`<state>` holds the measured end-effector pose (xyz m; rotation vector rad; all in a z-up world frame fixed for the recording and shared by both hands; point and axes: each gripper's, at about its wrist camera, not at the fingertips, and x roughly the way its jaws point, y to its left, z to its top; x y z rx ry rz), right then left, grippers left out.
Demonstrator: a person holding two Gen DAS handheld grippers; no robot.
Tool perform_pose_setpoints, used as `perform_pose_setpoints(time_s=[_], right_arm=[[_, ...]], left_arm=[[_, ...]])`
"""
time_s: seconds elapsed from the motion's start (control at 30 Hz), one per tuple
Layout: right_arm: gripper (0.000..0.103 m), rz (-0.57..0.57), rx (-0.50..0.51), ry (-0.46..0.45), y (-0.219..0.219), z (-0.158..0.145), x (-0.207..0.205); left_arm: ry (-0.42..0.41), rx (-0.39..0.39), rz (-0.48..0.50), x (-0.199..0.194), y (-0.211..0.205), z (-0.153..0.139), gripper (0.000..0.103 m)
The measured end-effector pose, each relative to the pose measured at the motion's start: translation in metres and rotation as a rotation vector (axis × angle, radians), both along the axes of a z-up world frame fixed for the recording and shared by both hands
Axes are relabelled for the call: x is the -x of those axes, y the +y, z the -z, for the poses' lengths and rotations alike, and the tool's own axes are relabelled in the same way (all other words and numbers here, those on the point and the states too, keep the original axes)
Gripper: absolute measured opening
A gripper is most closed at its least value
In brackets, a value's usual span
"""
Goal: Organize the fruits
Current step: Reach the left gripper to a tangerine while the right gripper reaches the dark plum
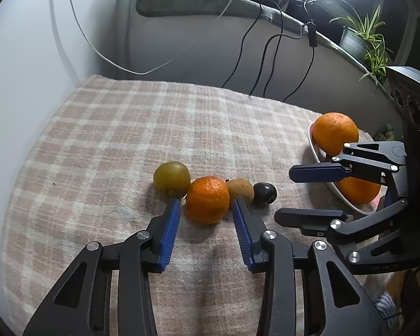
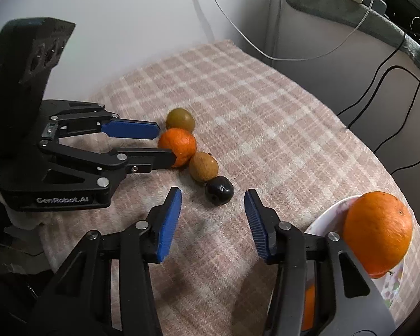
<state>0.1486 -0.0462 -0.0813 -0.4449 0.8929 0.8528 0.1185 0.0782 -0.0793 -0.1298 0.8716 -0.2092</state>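
Note:
Four fruits lie in a row on the checked cloth: a green fruit (image 1: 171, 179) (image 2: 180, 119), a small orange (image 1: 207, 199) (image 2: 177, 147), a tan fruit (image 1: 240, 190) (image 2: 203, 166) and a dark plum (image 1: 264, 193) (image 2: 219, 190). My left gripper (image 1: 206, 203) (image 2: 165, 145) is open with its fingers on either side of the small orange. My right gripper (image 2: 212, 194) (image 1: 284, 194) is open, just short of the plum. A white plate (image 1: 316, 154) (image 2: 326, 217) at the right holds a large orange (image 1: 335, 133) (image 2: 378, 231) and a second orange (image 1: 358, 189).
The checked cloth (image 1: 126, 128) covers the table, which ends at a white wall on the left. Black and white cables (image 1: 266, 56) hang behind the table. A potted plant (image 1: 361, 39) stands on the ledge at the back right.

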Motion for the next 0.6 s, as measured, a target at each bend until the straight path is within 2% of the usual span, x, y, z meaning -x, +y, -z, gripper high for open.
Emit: perform_pose_setpoints(time_s=[0.47,0.6], right_arm=[[0.04,-0.007,0.05,0.018,0.013,0.017,-0.014],[0.033,-0.008,0.059,0.023,0.015,0.021,-0.018]], left_arm=[[0.016,-0.008,0.009,-0.008,-0.004,0.007,0.033],[0.017,0.003,0.007,-0.008,-0.002,0.007,0.033]])
